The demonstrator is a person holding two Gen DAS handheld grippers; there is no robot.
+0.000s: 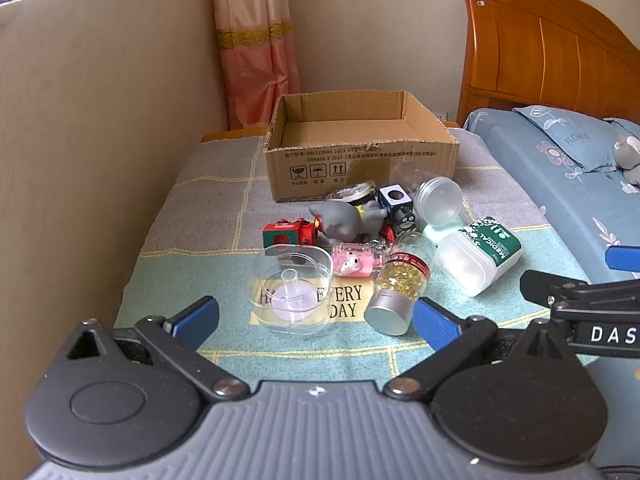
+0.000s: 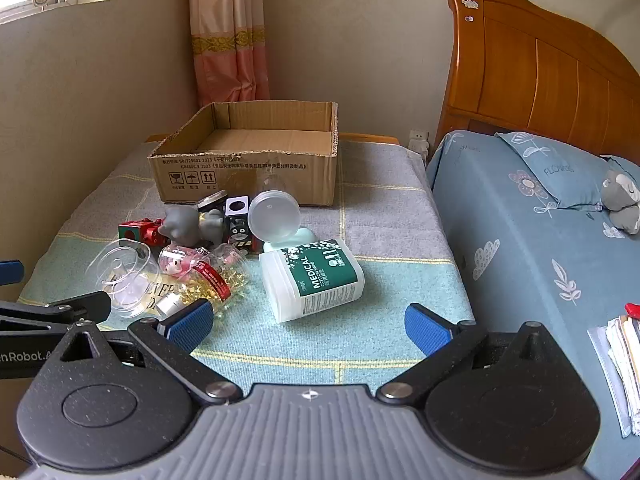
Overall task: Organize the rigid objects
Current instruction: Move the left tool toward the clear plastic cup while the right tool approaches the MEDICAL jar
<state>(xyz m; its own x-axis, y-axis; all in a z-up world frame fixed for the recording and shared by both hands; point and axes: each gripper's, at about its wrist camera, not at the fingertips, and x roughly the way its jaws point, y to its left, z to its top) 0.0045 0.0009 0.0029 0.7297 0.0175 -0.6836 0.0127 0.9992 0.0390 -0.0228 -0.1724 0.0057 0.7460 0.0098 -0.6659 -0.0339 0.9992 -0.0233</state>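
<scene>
Both sets of tongs are spread wide with nothing between the blue pads. The left tongs (image 1: 316,320) hang over the near edge of the surface (image 1: 208,200), just this side of a clear plastic cup (image 1: 291,286) that sits on a "EVERY DAY" patch. The right tongs (image 2: 308,322) are over to the right, near a white cotton swab tub (image 2: 314,280) lying on its side with a green "MEDICAL" label.

The stuff to sort is all bunched together mid-surface, on a grey and teal checked cloth. Just right of the cup, a bottle of yellow capsules (image 1: 400,282) lies tipped over, silver cap toward the near side, red band around it. Behind it there's a little pink case with a figure inside (image 1: 356,262). Farther back: a grey cat figure (image 1: 346,218), a red and green toy block (image 1: 286,234) to its left, a dark cube with a white face (image 1: 394,198) to its right, and a clear jar with a frosted lid (image 1: 434,194) leaning against the pile.

An open cardboard box (image 1: 360,160) sits at the far end of the surface, right behind the pile, and looks empty from here. A bed with blue floral sheets (image 2: 540,240) and a wooden headboard (image 2: 540,72) is off to the right, a pink curtain (image 1: 256,40) in the far corner.
</scene>
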